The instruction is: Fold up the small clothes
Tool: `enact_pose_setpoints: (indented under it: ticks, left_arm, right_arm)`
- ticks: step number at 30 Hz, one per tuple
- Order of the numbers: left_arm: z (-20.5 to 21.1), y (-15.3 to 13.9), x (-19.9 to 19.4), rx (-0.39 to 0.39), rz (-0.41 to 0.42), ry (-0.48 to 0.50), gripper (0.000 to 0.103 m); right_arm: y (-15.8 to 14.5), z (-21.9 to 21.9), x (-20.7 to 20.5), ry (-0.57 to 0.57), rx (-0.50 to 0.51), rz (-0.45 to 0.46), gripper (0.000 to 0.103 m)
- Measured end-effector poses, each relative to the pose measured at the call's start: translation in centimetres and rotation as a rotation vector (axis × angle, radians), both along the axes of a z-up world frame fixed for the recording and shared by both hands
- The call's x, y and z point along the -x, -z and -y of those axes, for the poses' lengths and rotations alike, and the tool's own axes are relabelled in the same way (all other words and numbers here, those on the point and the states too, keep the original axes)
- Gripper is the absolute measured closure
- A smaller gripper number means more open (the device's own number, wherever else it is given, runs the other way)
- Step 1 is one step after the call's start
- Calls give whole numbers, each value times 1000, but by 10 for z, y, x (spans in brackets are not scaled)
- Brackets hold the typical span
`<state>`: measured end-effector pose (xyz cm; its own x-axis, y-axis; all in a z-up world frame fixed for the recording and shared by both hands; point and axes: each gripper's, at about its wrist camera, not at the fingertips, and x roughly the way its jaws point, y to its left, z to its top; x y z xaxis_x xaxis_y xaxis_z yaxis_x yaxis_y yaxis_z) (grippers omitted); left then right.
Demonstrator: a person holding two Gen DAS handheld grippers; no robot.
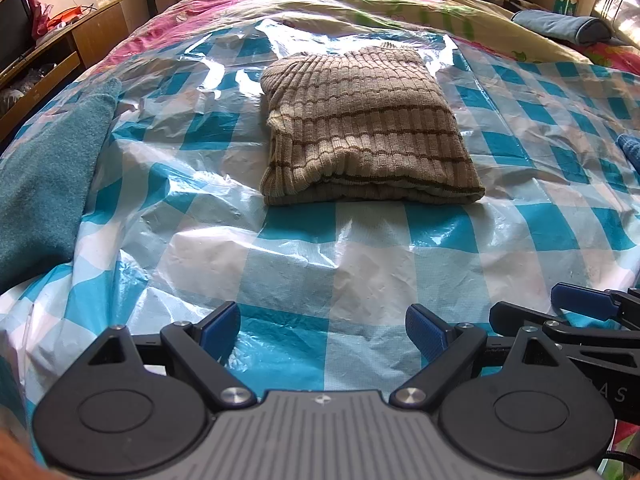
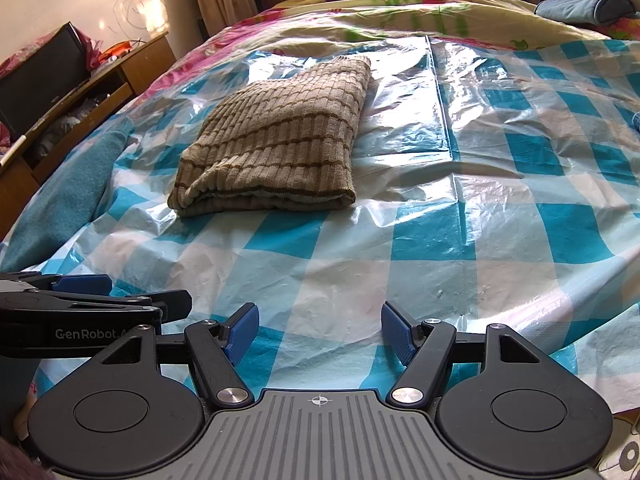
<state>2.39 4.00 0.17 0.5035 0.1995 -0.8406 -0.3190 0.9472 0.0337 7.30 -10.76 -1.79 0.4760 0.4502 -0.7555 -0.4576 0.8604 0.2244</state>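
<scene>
Status from my remote station: left tool (image 1: 322, 330) is released, blue pads (image 1: 219, 330) spread wide w/ nothing between them, hovering over the near edge of the bed. Right tool (image 2: 320, 330) is likewise released, pads (image 2: 396, 332) apart, no contact w/ any item. Both tools sit side by side; the right one shows at the lower right edge of the left wrist view, the left one at the lower left edge of the right wrist view. Task item: ribbed beige sweater (image 1: 368, 128) w/ thin brown stripes, folded into a compact block, lying flat on the blue-and-white checked plastic sheet (image 1: 288, 264) that covers the bed. It is well apart from both tools, toward the far side; approx. centered in the left view, left of center in the right view (image 2: 276, 140). Stacked layers are visible at its near edge. A teal towel (image 1: 44, 168) lies on the sheet at the left, apart from the sweater. Floral bedding (image 2: 400, 12) shows beyond the sheet. A blue-grey pillow (image 1: 560, 26) rests at the far right. A wooden cabinet (image 2: 92, 92) stands left of the bed.
</scene>
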Motion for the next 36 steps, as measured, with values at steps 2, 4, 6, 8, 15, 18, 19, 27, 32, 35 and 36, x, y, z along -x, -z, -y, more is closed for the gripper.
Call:
enact_pose_setpoints:
  ticks: [2,4,6,8,15,18,19,27,32,35,36]
  left_arm:
    - [0,-1,0,-7,-3,3,9]
    - [1,-1,-1,-16,0,5,9]
    - [2,-2,-1,-22,1,6,9]
    - [2,-2,-1,-22,1,4,9]
    - [-1,-1,0,10,7,-6,9]
    - [0,-1,1,5,13,-6,9]
    - [0,-1,1,4,14,-5,9]
    - [0,0,1,12,11,-9,9]
    - [0,0,1,9,11,-11,9]
    - [0,0,1,10,9,-15,9]
    - [0,0,1,13,7,-17,9]
  right_arm:
    - [0,0,0,0,0,0,34]
    - [0,0,0,0,0,0,34]
    - [0,0,0,0,-1,0,34]
    - [0,0,-1,0,0,0,34]
    - [0,1,2,3,-5,3,33]
    - [0,0,2,3,-5,4,32]
    - [0,0,2,2,-5,4,32]
    - [0,0,1,2,-5,3,32]
    - [0,0,1,3,-5,3,32]
    - [0,0,1,3,-5,3,32]
    - [0,0,1,2,-5,3,32]
